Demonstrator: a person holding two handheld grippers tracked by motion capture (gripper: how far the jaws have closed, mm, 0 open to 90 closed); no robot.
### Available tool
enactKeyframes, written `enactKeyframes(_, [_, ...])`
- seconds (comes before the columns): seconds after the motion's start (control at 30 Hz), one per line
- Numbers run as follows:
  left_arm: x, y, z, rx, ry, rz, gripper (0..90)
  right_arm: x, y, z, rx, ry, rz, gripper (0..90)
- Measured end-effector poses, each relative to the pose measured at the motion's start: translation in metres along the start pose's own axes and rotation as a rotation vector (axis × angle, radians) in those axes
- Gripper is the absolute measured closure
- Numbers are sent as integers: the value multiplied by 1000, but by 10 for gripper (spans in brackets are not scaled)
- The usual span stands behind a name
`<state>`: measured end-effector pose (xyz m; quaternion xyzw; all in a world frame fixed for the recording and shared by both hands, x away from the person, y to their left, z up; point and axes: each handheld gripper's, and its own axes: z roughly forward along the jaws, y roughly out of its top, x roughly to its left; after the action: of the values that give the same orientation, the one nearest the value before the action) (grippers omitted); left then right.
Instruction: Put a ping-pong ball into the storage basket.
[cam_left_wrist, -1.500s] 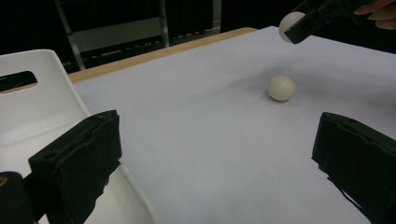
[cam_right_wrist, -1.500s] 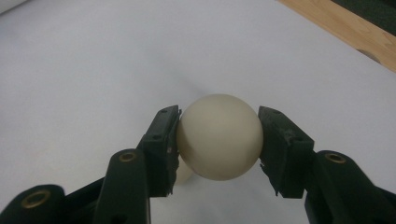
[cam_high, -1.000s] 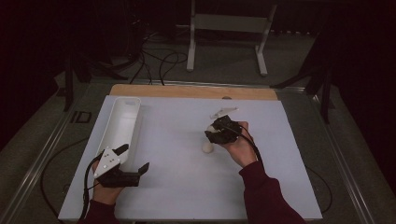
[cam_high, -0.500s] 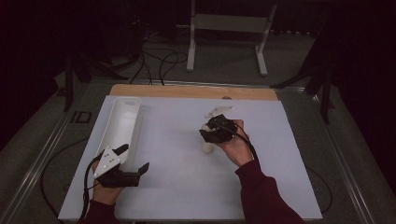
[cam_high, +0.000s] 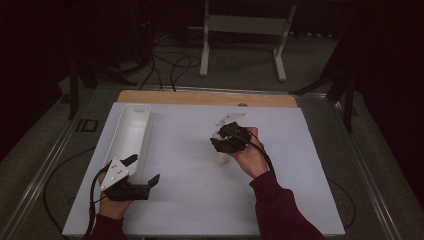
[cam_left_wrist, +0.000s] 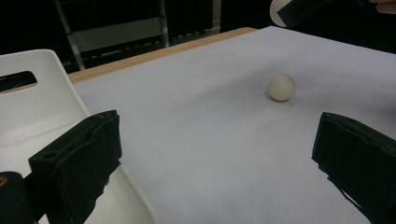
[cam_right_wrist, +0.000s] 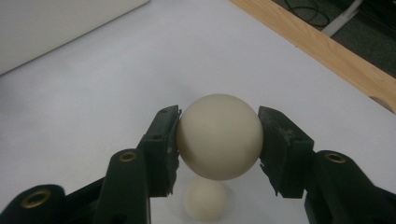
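Since the earlier frame, the right gripper (cam_high: 223, 143) has been shifted slightly toward 7 o'clock across the desk (cam_high: 180, 150), and a ball (cam_right_wrist: 219, 136) is carried with it. This ball is clamped between the two jaws, pressed on both sides and lifted clear of the surface. A second ball (cam_right_wrist: 205, 200) is seen lying on the desk directly under the held one; in the left gripper view it is seen alone on the white surface (cam_left_wrist: 282, 87). The left gripper (cam_high: 134, 176) is kept at about 7 o'clock on the desk, its jaws spread wide with nothing between them, just beside the near end of the tray (cam_high: 131, 131).

The tray lies at about 10 o'clock, and nothing is seen inside it. It is judged that the work is at an early stage: one ball is picked up but not yet delivered, and the other is not yet touched. Probably both must be placed in the tray.
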<state>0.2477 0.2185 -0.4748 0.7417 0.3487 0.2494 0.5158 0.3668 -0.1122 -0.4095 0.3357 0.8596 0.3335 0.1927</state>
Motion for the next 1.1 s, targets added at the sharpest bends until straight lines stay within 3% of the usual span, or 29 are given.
enactKeyframes(1.1, [0,0,0,1,-1,1,20,13,17,4,-23,15,-26,501])
